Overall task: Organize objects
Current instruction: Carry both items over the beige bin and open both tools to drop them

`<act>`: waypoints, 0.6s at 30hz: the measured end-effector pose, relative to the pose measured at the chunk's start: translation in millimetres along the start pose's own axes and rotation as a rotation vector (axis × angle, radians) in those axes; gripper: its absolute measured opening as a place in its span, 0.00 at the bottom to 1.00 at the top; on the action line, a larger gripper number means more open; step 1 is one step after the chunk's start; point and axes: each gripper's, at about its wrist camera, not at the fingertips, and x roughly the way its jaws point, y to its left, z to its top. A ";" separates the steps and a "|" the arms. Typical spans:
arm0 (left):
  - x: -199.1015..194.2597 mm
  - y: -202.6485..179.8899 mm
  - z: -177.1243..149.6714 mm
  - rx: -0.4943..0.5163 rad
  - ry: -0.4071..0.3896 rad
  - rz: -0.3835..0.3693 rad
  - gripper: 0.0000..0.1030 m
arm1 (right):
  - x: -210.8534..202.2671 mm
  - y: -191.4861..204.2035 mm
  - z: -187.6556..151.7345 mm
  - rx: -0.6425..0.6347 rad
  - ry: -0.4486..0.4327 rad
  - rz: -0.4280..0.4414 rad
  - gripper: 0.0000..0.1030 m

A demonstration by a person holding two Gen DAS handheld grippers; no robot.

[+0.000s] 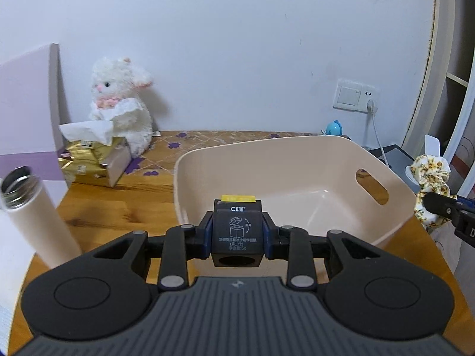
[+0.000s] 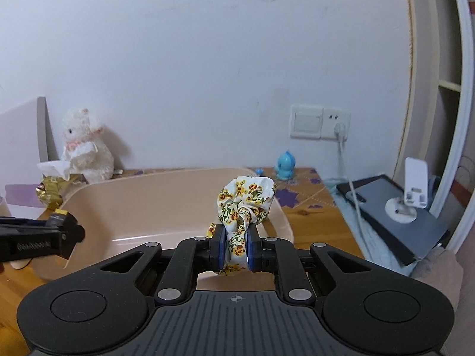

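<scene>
basin (image 1: 297, 160) lies just ahead of both grippers — your left gripper (image 1: 237, 234) clamps the black box (image 1: 237, 231), your right gripper (image 2: 235, 247) clamps the scrunchie (image 2: 246, 198).

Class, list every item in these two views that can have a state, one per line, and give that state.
Left gripper: shut on a small black cardboard box.
Right gripper: shut on a floral fabric scrunchie.
Beige plastic basket: upright, nothing seen inside.
White cylindrical flask: lid off, mouth open.
Gold tissue pack: open, tissue sticking out.
White wall socket: plug inserted.
White plush lamb: sitting upright against the wall.
</scene>
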 end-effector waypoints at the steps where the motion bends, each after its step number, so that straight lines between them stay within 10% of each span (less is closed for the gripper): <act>1: 7.5 -2.0 1.3 0.004 0.007 -0.001 0.33 | 6.1 1.3 -0.5 0.002 0.014 0.000 0.13; 10: 61.9 -19.0 -7.8 0.075 0.098 0.031 0.33 | 41.5 10.3 -12.9 -0.030 0.095 -0.001 0.16; 18: 62.6 -19.3 -5.4 0.083 0.109 0.013 0.43 | 17.0 15.3 -12.5 -0.081 0.018 -0.012 0.63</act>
